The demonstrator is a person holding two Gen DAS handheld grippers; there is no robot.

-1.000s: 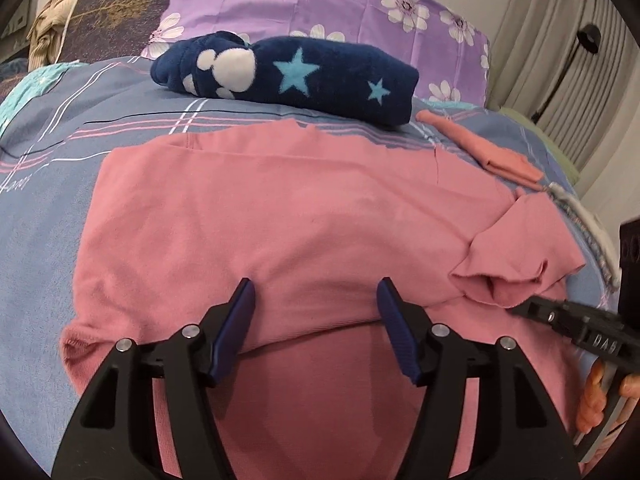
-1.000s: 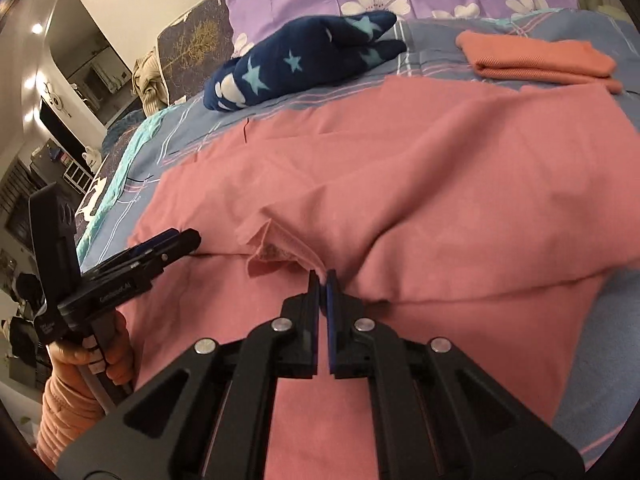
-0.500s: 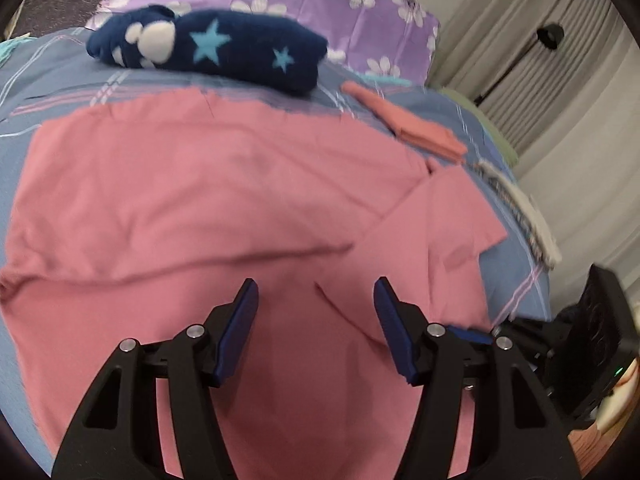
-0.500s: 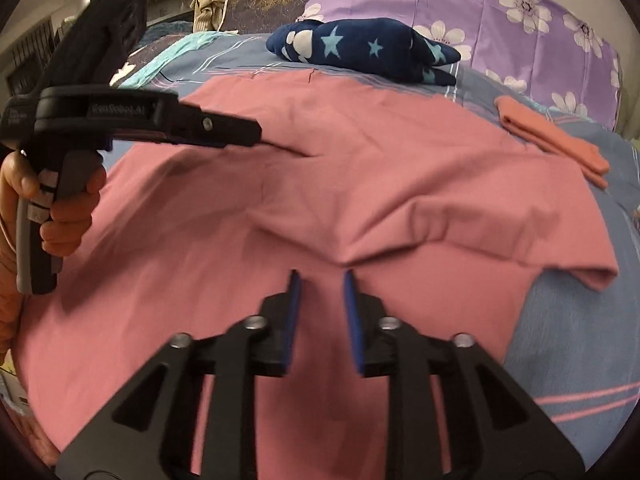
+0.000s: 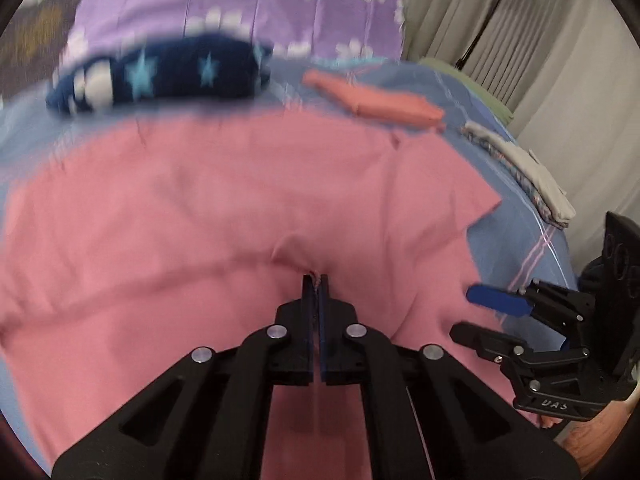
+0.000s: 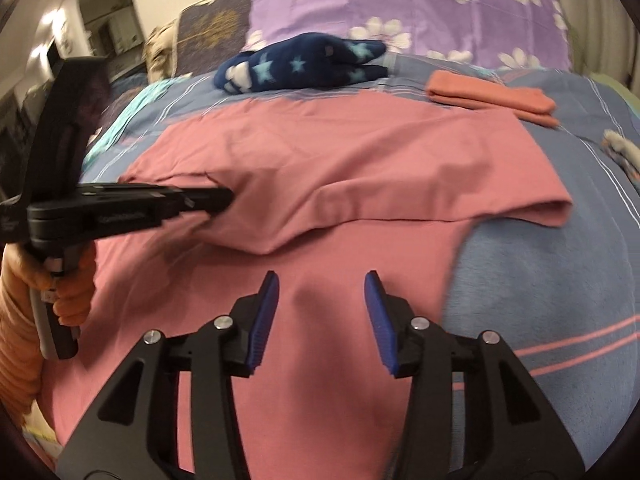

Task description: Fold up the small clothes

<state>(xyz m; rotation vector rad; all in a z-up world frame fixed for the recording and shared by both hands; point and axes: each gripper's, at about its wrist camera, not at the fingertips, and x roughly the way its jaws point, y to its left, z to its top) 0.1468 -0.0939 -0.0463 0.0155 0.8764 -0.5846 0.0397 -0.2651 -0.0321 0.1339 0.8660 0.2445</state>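
A pink garment [image 5: 192, 200] lies spread on the bed, its upper layer folded over the lower one [image 6: 340, 152]. My left gripper [image 5: 315, 280] is shut on a pinch of the pink cloth at the fold's edge; the right wrist view shows it from the side [image 6: 224, 200] with its tip pressed into the fold. My right gripper [image 6: 320, 284] hovers over the garment's lower layer, its jaws opening, with nothing between them. It also shows at the right of the left wrist view [image 5: 476, 312], off the garment's right edge.
A navy star-patterned bundle [image 6: 304, 66] lies at the head of the blue striped bedsheet [image 6: 560, 280]. A folded salmon cloth [image 6: 488, 94] sits at the back right, a folded white and patterned cloth [image 5: 524, 172] further right. Purple floral pillow [image 6: 420, 4] behind. An orange-sleeved hand [image 6: 68, 292] holds the left gripper.
My left gripper moved right along the fold and closed on the pink cloth. My right gripper let go of the fold, opened and drew away to the right.
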